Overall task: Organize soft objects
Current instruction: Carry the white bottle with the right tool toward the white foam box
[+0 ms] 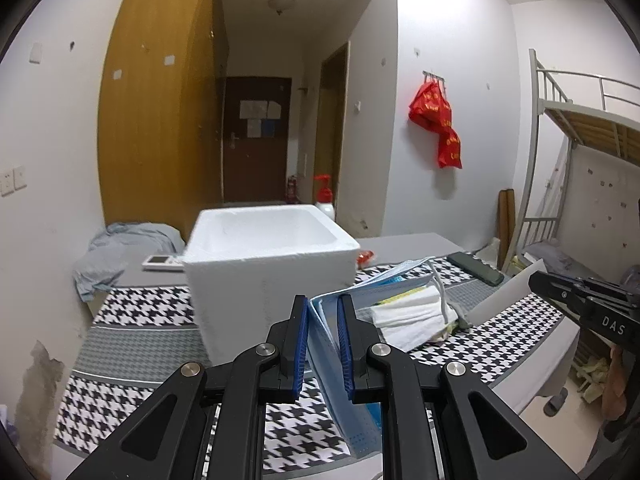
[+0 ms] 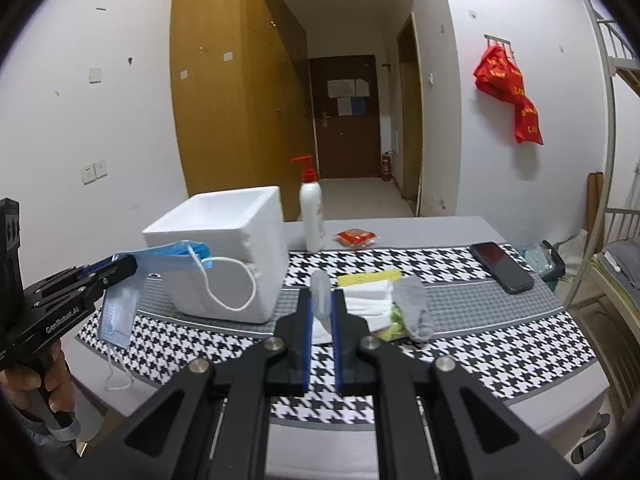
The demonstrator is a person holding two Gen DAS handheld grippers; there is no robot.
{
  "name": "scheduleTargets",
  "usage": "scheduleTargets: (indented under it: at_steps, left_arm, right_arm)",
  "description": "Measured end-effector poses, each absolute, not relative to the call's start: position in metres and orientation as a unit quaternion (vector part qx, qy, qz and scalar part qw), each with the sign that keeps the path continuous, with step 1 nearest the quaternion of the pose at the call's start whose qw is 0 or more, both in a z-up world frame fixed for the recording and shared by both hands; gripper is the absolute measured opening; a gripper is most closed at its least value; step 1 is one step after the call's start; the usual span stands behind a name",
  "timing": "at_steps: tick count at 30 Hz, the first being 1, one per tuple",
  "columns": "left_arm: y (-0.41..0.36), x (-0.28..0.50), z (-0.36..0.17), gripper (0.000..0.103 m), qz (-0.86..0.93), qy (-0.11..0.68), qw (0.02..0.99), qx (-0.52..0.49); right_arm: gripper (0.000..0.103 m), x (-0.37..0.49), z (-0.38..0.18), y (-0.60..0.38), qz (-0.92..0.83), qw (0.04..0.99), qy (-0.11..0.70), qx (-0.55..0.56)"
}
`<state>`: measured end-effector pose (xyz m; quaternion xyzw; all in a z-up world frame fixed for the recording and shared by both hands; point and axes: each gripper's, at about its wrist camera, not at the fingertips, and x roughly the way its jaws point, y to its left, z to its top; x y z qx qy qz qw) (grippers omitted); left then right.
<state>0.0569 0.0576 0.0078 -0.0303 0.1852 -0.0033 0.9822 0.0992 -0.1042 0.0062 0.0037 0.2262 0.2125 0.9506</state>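
Note:
My left gripper is shut on a blue face mask and holds it above the table beside the white foam box. The mask also shows in the right wrist view, with its white ear loops hanging down in front of the foam box. My right gripper is shut on a pale, whitish sheet; it shows as a white strip in the left wrist view. A pile of white tissues, a yellow item and a grey cloth lies under it.
A houndstooth cloth covers the table. A white pump bottle, a red packet and a black phone sit toward the back. A remote and crumpled blue fabric lie at far left. A bunk bed stands right.

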Motion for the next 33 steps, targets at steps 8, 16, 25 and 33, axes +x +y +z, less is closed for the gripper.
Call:
scheduleTargets:
  at_steps: [8, 16, 25, 33]
  left_arm:
    - [0.076, 0.04, 0.01, 0.016, 0.022, 0.178, 0.983, -0.032]
    - [0.095, 0.022, 0.013, 0.016, 0.051, 0.168, 0.984, -0.029]
    - [0.112, 0.007, 0.016, 0.016, 0.073, 0.163, 0.983, -0.03]
    - [0.124, 0.006, 0.021, 0.016, 0.077, 0.157, 0.984, -0.032]
  right_arm:
    - [0.011, 0.087, 0.011, -0.081, 0.244, 0.945, 0.219, -0.002]
    - [0.011, 0.081, 0.014, -0.056, 0.274, 0.937, 0.216, -0.01]
    - [0.011, 0.077, 0.015, -0.03, 0.296, 0.93, 0.215, -0.019]
    - [0.011, 0.08, 0.018, -0.014, 0.305, 0.928, 0.211, -0.023]
